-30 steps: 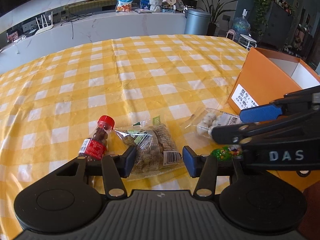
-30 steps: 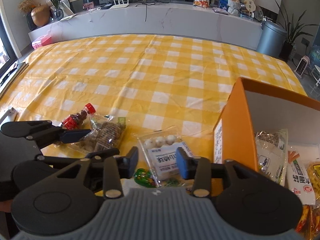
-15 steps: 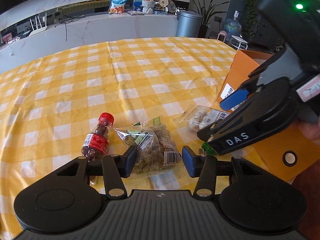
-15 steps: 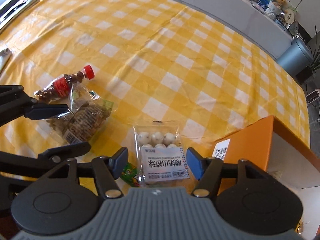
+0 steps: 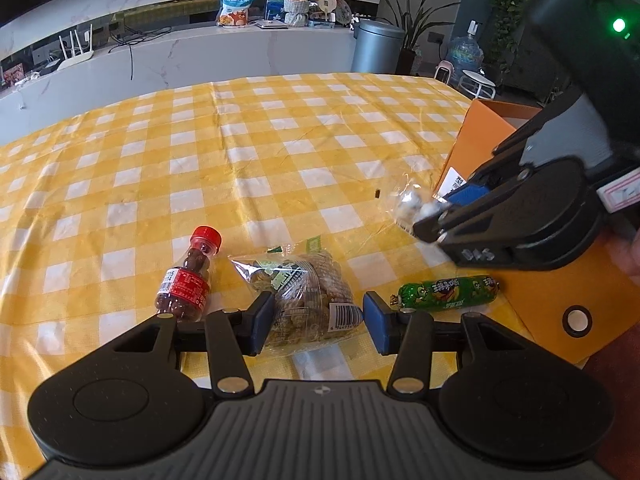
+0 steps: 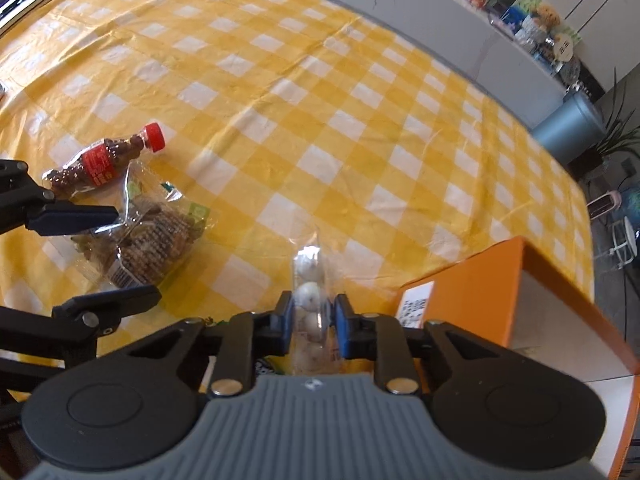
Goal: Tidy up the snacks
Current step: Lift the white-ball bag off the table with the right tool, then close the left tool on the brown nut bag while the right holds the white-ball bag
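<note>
My right gripper [image 6: 311,322] is shut on a clear pack of white balls [image 6: 309,280] and holds it above the table beside the orange box [image 6: 460,292]. The pack also shows in the left wrist view [image 5: 406,206], pinched by the right gripper [image 5: 434,224]. My left gripper [image 5: 318,320] is open, its fingers on either side of a clear bag of brown snacks [image 5: 308,292]. A small red-capped bottle [image 5: 188,276] lies left of the bag. A green sausage stick [image 5: 448,294] lies to the right.
The yellow checked tablecloth [image 5: 280,152] covers the table. The orange box [image 5: 484,132] stands at the right edge with a flap [image 5: 560,312] folded out. A counter with a snack bag [image 5: 236,4], a teddy bear and a bin [image 5: 376,50] lies beyond.
My right gripper has closed on the pack of white balls and lifted it off the table, which uncovered the green sausage stick. My left gripper has stayed open around the brown snack bag.
</note>
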The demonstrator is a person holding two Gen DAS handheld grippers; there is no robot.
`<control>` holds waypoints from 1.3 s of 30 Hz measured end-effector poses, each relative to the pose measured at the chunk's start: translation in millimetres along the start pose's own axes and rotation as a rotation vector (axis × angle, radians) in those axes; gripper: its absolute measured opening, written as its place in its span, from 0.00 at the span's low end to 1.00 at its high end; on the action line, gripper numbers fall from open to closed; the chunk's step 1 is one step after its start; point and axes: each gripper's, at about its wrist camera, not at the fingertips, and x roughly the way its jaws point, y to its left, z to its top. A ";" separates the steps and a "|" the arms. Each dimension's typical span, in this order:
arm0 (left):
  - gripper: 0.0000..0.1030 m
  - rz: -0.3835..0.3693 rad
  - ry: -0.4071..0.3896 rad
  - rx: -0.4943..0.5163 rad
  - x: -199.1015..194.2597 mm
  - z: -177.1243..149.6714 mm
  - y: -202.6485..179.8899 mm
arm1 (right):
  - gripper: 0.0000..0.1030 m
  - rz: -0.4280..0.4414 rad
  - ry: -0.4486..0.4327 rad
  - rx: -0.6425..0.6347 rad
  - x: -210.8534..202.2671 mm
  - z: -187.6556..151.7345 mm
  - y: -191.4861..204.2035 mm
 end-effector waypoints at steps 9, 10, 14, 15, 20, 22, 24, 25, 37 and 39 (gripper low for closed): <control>0.53 0.011 -0.066 -0.031 -25.7 2.2 -6.6 | 0.13 0.010 -0.152 0.085 -42.9 -8.5 -16.5; 0.53 0.009 -0.076 -0.036 -30.3 2.9 -7.8 | 0.13 0.029 -0.172 0.107 -49.1 -10.2 -18.1; 0.53 0.004 -0.112 -0.052 -48.7 5.5 -14.7 | 0.13 0.120 -0.261 0.207 -73.9 -24.1 -25.1; 0.53 0.003 -0.119 -0.054 -53.1 6.2 -17.0 | 0.13 0.135 -0.277 0.226 -79.0 -27.7 -26.2; 0.53 -0.015 -0.158 -0.050 -72.9 14.1 -31.8 | 0.13 0.199 -0.352 0.319 -105.2 -49.7 -31.9; 0.53 -0.032 -0.174 -0.040 -80.0 18.4 -39.9 | 0.13 0.213 -0.379 0.343 -115.5 -59.8 -36.7; 0.54 -0.052 -0.191 -0.022 -86.2 23.1 -49.8 | 0.13 0.217 -0.403 0.360 -126.3 -69.5 -43.4; 0.54 -0.063 -0.199 -0.011 -88.5 25.5 -54.7 | 0.13 0.221 -0.416 0.371 -131.8 -74.9 -47.6; 0.54 -0.240 -0.230 0.128 -83.7 70.6 -118.8 | 0.13 0.096 -0.497 0.521 -189.2 -144.1 -132.2; 0.54 -0.291 -0.214 0.140 -73.3 80.4 -131.4 | 0.13 0.053 -0.487 0.567 -190.9 -157.6 -149.9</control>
